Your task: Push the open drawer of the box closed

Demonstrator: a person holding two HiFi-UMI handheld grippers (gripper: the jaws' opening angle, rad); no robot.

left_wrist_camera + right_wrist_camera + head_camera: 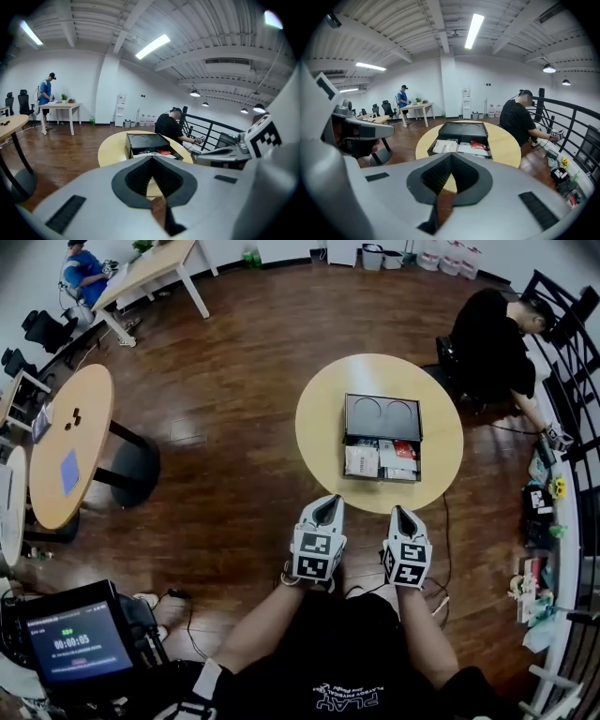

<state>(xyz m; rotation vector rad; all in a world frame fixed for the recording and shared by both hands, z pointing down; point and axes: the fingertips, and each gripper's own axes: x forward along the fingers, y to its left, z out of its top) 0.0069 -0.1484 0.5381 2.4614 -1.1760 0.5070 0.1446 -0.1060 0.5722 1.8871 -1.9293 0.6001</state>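
Left hand-held gripper (327, 502) & right hand-held gripper (401, 513) are hovering clenched, empty, near round yellow wooden desk (319, 418), prob. squaring up to black box (382, 415) w/ its open paper-filled drawer (381, 461).

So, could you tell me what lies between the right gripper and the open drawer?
Only bare tabletop separates right gripper from drawer, per head view.
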